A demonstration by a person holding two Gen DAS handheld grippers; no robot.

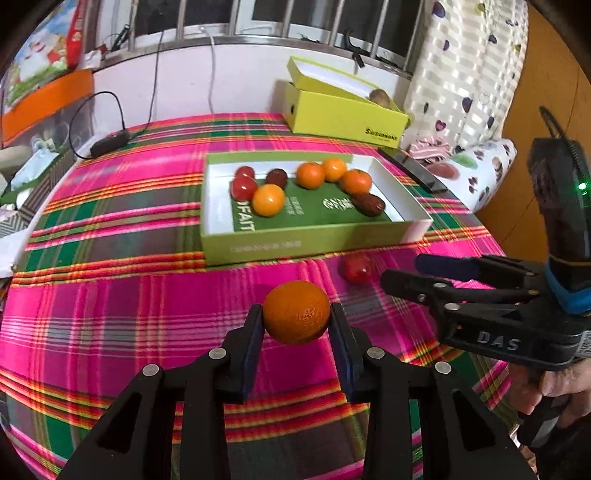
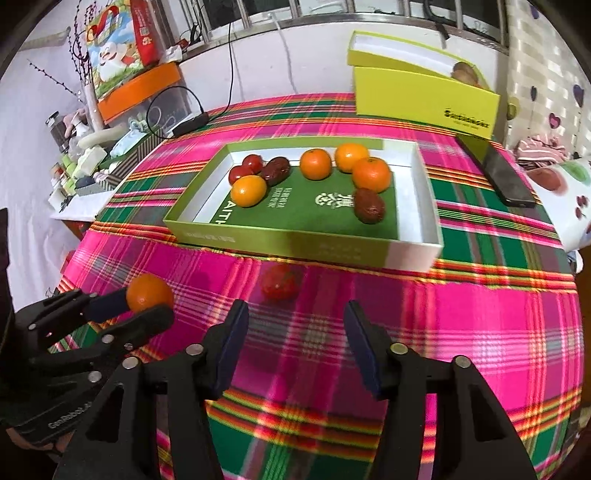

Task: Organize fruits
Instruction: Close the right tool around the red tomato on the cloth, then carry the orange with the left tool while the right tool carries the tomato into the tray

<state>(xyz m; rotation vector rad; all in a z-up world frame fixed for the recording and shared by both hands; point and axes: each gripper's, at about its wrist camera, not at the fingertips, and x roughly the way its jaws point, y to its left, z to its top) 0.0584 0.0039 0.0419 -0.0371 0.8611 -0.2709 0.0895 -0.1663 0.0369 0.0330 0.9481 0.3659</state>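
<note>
1. We see the green tray on the plaid cloth, fruit inside; only our right view shows its right wall.
2. Our left gripper clamps an orange, lifted before the tray.
3. Our right gripper stands apart, empty, near a red fruit; the left view blurs it.

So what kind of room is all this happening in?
Most likely a lived-in room in someone's home, not a lab. The fruit sits on a bright plaid cloth, a barred window runs along the back wall, and a heart-patterned curtain hangs at the right, with household clutter piled at the left.
</note>
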